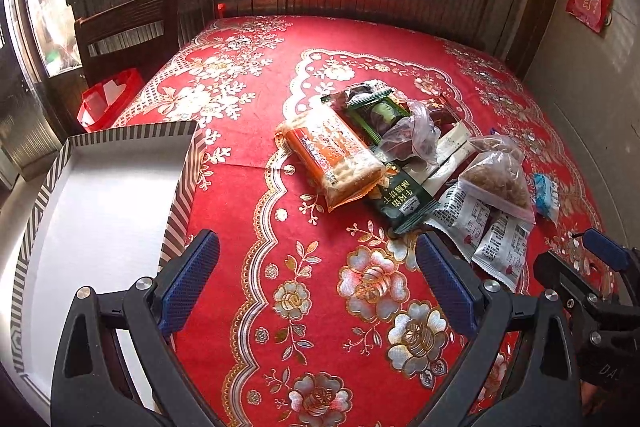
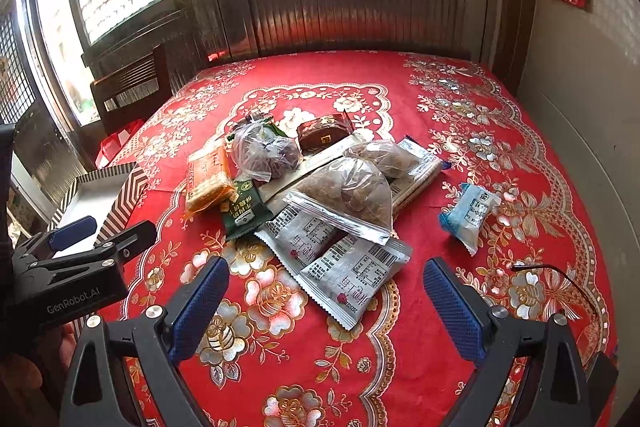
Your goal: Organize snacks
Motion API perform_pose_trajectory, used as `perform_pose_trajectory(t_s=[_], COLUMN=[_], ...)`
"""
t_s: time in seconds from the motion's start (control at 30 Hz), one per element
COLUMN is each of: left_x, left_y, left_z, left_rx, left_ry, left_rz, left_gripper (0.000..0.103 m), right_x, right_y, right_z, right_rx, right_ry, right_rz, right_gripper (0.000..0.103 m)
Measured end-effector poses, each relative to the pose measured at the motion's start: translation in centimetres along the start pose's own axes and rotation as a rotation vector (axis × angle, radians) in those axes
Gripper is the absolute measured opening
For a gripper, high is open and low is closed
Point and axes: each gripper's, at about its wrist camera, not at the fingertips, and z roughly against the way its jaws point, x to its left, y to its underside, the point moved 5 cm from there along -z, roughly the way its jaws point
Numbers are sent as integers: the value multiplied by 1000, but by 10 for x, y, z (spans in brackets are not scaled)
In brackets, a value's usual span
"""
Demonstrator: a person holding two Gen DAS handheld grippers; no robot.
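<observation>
left hand-held gripper (image 1: 318, 283): low over desk, angled forward and down, jaws spread wide, nothing between pads; also seen at left edge of right wrist view, beside striped box
right hand-held gripper (image 2: 326, 301): low over desk, angled forward and down, jaws spread wide, empty; near corner of front white packet sits between fingertips
desk (image 1: 328, 347): red cloth with gold and silver floral print
striped box (image 1: 182, 195): black-white chevron walls, white inside, at left edge of desk, apart from snack pile
snack pile: mid-desk, right of box, packets overlapping
orange cracker pack (image 1: 334, 157): left side of pile, lying flat
dark green packet (image 1: 402, 199): just beside cracker pack, partly under it
clear bag of dark fruit (image 2: 266, 151): on top of pile, behind green packet
zip bag of brown bits (image 2: 348, 201): resting across white packets
white packets (image 2: 352, 273): two, front of pile, nearest right gripper
blue-white packet (image 2: 468, 213): alone, right of pile, apart from it
brown packet (image 2: 324, 135): back of pile
</observation>
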Motion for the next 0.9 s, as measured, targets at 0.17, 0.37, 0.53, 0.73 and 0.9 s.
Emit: perform_pose_trajectory(t_s=[0.17, 0.37, 0.53, 0.73, 0.9], left_x=[2, 4, 4, 3, 2], left_y=[-2, -3, -1, 0, 0], left_z=[-5, -9, -13, -18, -22], left_rx=[4, 6, 16, 27, 38], left_ry=[-9, -13, -13, -17, -17], left_rz=[1, 0, -1, -6, -11], left_gripper=[99, 99, 99, 99, 99], right_x=[5, 6, 7, 7, 6], right_y=[0, -1, 1, 2, 2], right_z=[-6, -14, -17, -22, -24], right_rx=[12, 23, 31, 44, 45], right_ry=[9, 10, 5, 6, 16], right_rz=[20, 24, 23, 25, 30], right_gripper=[98, 98, 98, 98, 98])
